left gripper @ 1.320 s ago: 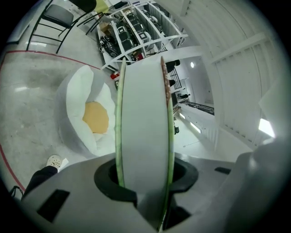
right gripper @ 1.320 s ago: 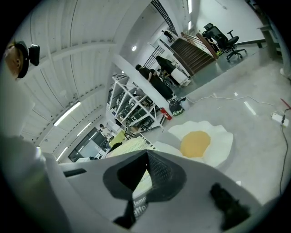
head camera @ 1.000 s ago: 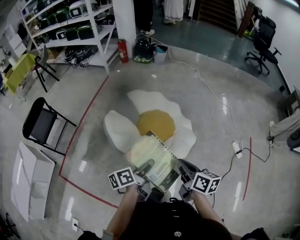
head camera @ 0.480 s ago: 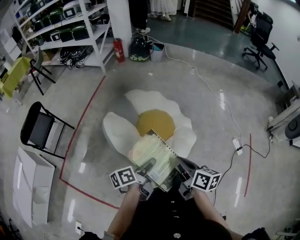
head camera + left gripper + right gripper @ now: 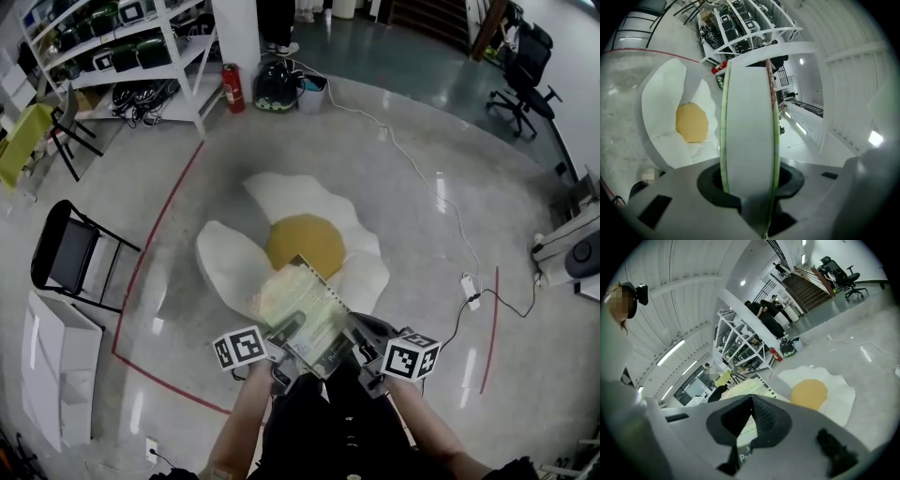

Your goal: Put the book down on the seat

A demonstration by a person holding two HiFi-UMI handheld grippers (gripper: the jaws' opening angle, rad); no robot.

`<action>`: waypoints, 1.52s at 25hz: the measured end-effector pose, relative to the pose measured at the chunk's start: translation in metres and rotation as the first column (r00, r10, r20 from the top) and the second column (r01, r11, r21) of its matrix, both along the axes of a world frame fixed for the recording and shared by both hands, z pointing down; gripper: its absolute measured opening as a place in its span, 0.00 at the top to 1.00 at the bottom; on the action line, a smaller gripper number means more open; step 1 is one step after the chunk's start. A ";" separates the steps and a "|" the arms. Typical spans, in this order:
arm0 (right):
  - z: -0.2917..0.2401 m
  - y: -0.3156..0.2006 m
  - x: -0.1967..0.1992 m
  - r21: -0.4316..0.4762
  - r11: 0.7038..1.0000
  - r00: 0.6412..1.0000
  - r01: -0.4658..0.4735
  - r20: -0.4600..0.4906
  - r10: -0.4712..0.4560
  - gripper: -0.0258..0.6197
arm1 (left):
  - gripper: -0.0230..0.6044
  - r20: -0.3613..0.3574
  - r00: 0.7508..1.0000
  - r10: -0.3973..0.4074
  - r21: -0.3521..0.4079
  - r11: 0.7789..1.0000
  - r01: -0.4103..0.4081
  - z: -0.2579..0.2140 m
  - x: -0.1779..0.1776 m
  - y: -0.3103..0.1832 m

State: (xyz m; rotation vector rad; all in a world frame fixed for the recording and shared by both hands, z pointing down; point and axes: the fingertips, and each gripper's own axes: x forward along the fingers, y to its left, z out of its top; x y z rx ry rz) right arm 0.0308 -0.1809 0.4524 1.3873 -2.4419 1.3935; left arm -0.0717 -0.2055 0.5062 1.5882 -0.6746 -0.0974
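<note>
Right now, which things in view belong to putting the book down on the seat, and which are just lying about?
Job: book, clamped in left gripper and right gripper; egg-shaped seat on the floor.
Lying about: black folding chair, fire extinguisher, office chair, power strip, shelving rack.

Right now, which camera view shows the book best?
The head view: the book shows its whole pale green cover there. The left gripper view shows it only edge-on, white pages between green covers. The right gripper view shows only part of its cover.
</note>
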 end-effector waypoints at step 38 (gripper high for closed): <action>0.221 -0.206 0.075 -0.130 0.989 0.995 0.064 0.081 -0.054 0.95 | 0.71 -0.043 0.996 0.074 -0.225 0.971 -0.082 0.229 0.091 -0.180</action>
